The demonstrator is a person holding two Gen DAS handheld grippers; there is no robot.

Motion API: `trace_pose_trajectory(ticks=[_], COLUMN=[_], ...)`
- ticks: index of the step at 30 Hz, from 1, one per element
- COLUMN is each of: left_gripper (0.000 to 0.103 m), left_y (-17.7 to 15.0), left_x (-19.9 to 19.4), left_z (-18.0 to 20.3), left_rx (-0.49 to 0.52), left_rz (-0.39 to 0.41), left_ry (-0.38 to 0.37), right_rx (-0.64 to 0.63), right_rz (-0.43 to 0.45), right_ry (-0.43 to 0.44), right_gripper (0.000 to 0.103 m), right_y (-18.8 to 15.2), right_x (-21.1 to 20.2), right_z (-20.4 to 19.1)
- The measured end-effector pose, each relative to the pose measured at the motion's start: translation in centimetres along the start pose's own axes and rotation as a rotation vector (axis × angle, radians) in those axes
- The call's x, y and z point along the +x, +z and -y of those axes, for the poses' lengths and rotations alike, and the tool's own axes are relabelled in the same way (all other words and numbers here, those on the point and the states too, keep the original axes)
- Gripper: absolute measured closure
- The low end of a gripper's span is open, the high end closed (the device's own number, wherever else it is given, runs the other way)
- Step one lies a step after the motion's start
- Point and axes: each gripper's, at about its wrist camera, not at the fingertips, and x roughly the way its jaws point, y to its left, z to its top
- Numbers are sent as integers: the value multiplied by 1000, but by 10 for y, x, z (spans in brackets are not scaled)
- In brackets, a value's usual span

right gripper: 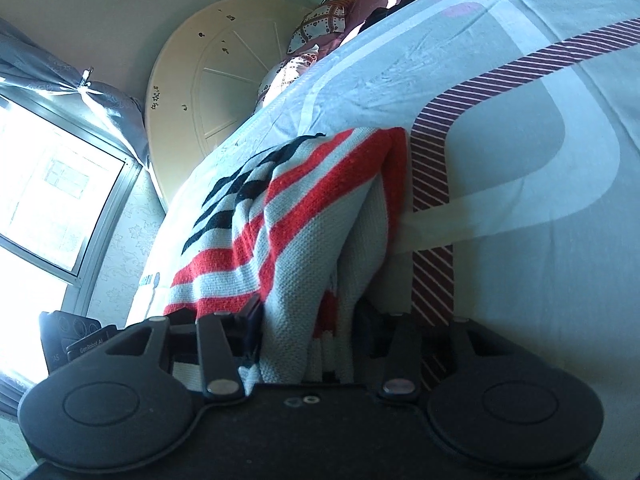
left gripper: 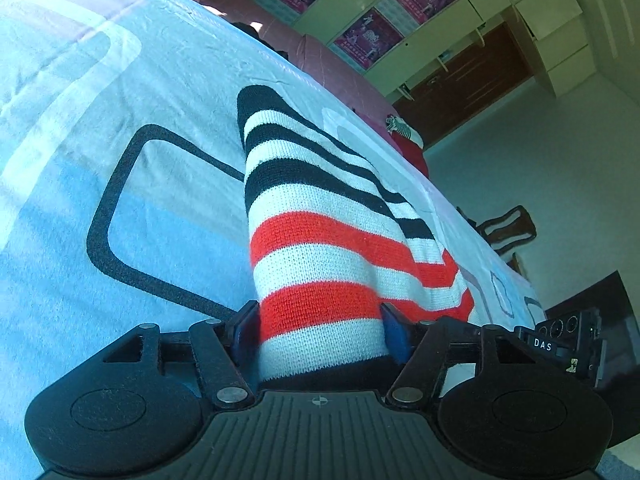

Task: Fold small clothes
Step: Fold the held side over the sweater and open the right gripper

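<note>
A small knitted sweater [left gripper: 320,216] with red, white and black stripes lies on a pale blue bedsheet [left gripper: 120,80]. My left gripper [left gripper: 320,328] is shut on its red and white striped edge, which bunches between the blue pads. In the right wrist view the same sweater [right gripper: 280,216] runs away over the sheet [right gripper: 540,240], partly folded over itself. My right gripper [right gripper: 308,320] is shut on a gathered fold of its white and red knit. The right gripper's body shows at the lower right of the left wrist view [left gripper: 560,340].
The bed edge runs along a pink bed frame [left gripper: 320,64], with floor [left gripper: 540,168] and a wooden chair [left gripper: 508,232] beyond. Cushions [right gripper: 320,28] and a round headboard [right gripper: 208,80] lie at the far end. A bright window [right gripper: 48,200] is on the left.
</note>
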Motion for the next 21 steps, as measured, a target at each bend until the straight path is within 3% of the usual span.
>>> trace_pose_trajectory(ticks=[3,6,9,13,21], left_gripper=[39,39,39,39,39], left_y=[4,-3,-15,-32,-47], left_x=[-14,-29,-41,-46,-48], left_z=[9,15,7,-2,1], left_rx=[15,45,39,36,79], left_rz=[-7,-7,-11,-25,8], left_ry=[10,19,6,25,75], right_rx=[-43,-64,-92,-116,-72], right_rz=[22,14,-23,-70,-52], right_ry=[-40,8,9,-63,-71], right_gripper=[48,46,47,53,55], right_y=[0,-7,-17,-31,-42], right_x=[-19,-43,-52,-44,-38], right_z=[-15,-22,-26,-22,-9])
